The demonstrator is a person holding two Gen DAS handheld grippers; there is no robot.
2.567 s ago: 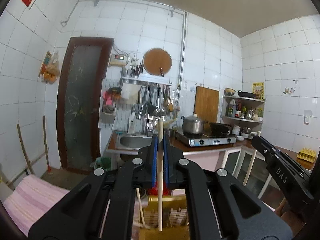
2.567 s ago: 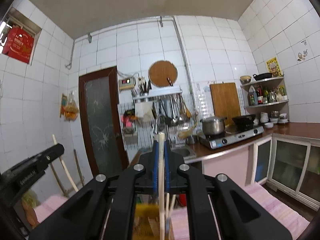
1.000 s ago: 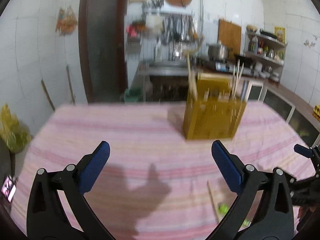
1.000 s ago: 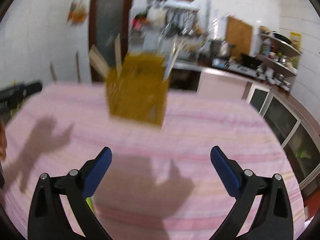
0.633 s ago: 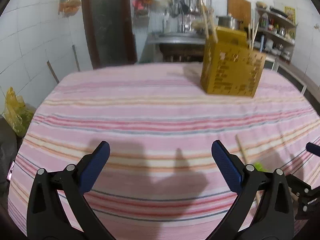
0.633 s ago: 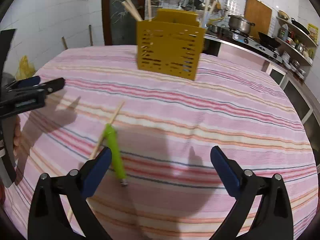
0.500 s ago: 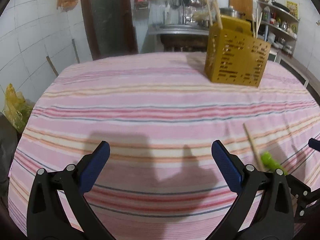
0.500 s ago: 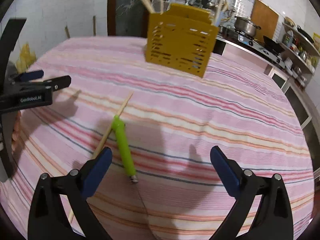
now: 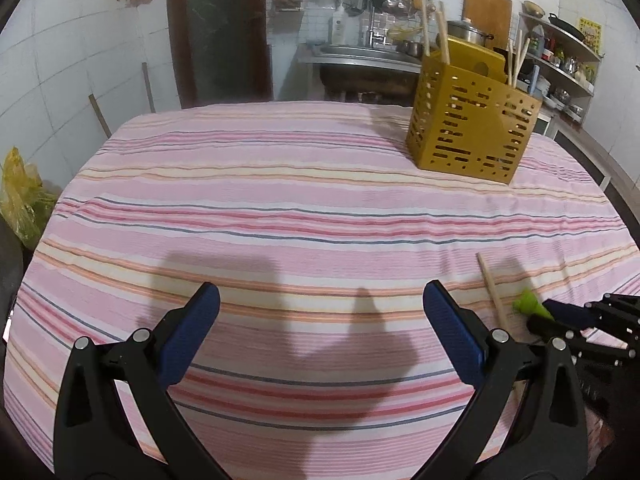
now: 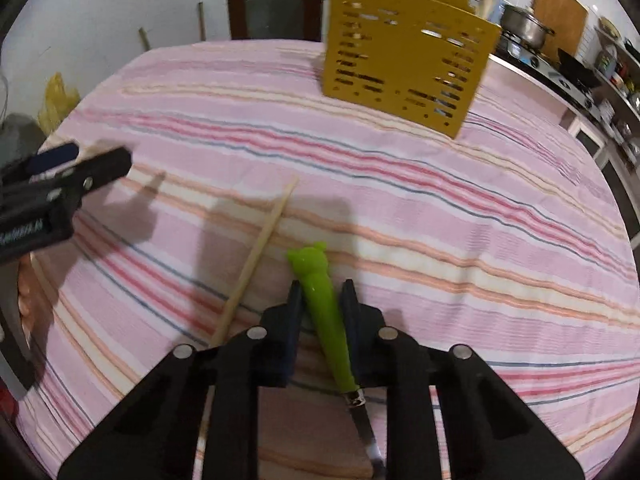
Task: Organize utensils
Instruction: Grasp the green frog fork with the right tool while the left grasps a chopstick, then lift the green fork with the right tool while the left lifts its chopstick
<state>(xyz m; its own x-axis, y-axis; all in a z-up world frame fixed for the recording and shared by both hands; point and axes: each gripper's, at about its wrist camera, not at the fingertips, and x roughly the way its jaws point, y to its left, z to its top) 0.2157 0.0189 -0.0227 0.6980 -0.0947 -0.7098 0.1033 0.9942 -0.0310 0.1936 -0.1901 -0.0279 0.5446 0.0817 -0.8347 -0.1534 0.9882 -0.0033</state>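
Since half a second ago: right gripper (image 10: 320, 300) lowered, now closing around green-handled utensil (image 10: 322, 300) for pickup, clamping unconfirmed; left gripper (image 9: 320, 332) spread, empty.

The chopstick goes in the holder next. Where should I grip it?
Grip the chopstick mid-shaft, from above, fingers across its width. It lies flat on the tablecloth, beside the green-handled utensil, which the right hand-held gripper straddles.
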